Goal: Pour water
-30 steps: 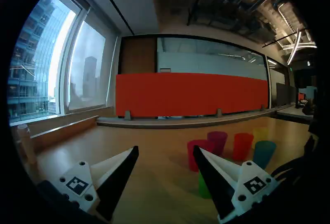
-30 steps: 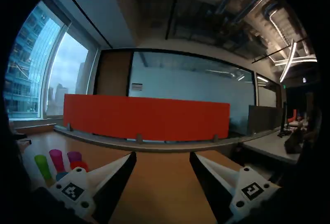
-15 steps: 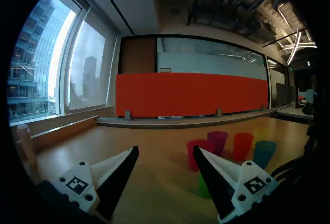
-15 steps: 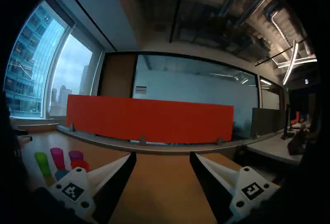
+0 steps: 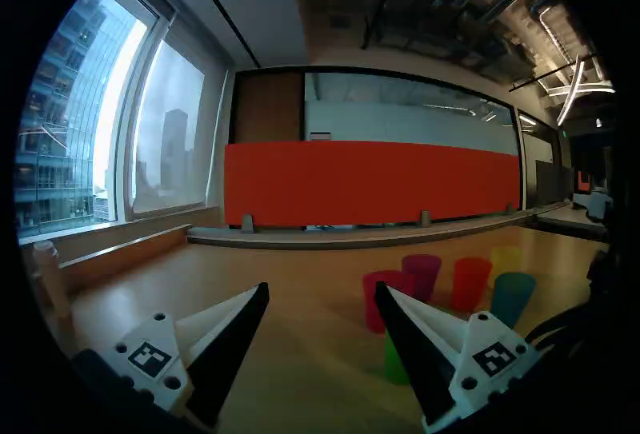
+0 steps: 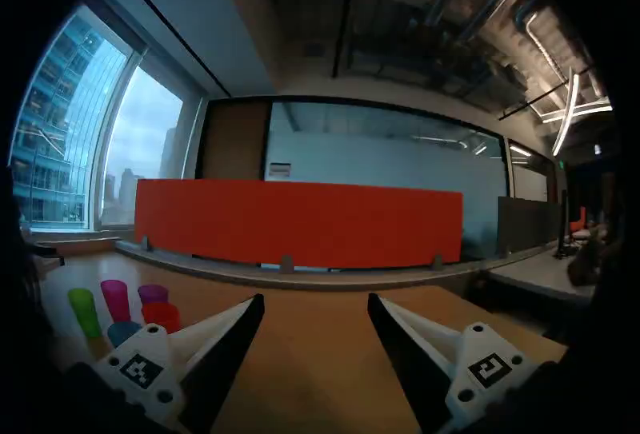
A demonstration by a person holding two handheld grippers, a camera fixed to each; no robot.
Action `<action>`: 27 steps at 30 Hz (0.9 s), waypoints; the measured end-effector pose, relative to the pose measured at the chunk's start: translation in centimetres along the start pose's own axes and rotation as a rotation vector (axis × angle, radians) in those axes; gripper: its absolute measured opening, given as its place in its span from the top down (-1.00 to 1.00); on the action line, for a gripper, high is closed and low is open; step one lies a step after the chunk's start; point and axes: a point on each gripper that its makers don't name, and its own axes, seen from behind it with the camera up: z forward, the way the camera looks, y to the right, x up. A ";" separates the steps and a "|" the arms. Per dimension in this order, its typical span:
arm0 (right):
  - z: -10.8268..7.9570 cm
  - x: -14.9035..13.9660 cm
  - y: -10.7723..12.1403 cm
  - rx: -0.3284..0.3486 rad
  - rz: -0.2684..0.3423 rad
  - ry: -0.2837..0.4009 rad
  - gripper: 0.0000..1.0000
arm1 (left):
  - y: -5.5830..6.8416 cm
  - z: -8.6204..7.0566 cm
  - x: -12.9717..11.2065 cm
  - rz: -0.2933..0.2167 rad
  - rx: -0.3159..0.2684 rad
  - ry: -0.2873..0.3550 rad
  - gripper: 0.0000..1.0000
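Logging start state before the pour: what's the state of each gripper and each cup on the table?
left gripper: open, empty.
right gripper: open, empty.
crimson cup: upright, on the table.
magenta cup: upright.
orange cup: upright.
yellow cup: upright.
teal cup: upright.
green cup: upright, partly hidden behind a left gripper finger.
Fill level of any cup: cannot tell.

Both cameras ride low over the table (image 5: 304, 274), looking across the room.
Shared: red partition (image 5: 368, 182), cups (image 5: 468, 282), window (image 5: 80, 138).
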 end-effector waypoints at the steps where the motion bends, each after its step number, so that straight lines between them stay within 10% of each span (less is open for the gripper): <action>1: 0.0 -0.3 -0.2 0.001 0.000 -0.001 -0.99 | 0.0 0.0 0.0 0.000 0.000 0.000 -0.96; 27: 0.2 -4.5 -0.3 -0.007 0.036 -0.048 -1.00 | 0.0 0.0 0.0 0.000 0.000 0.000 -0.97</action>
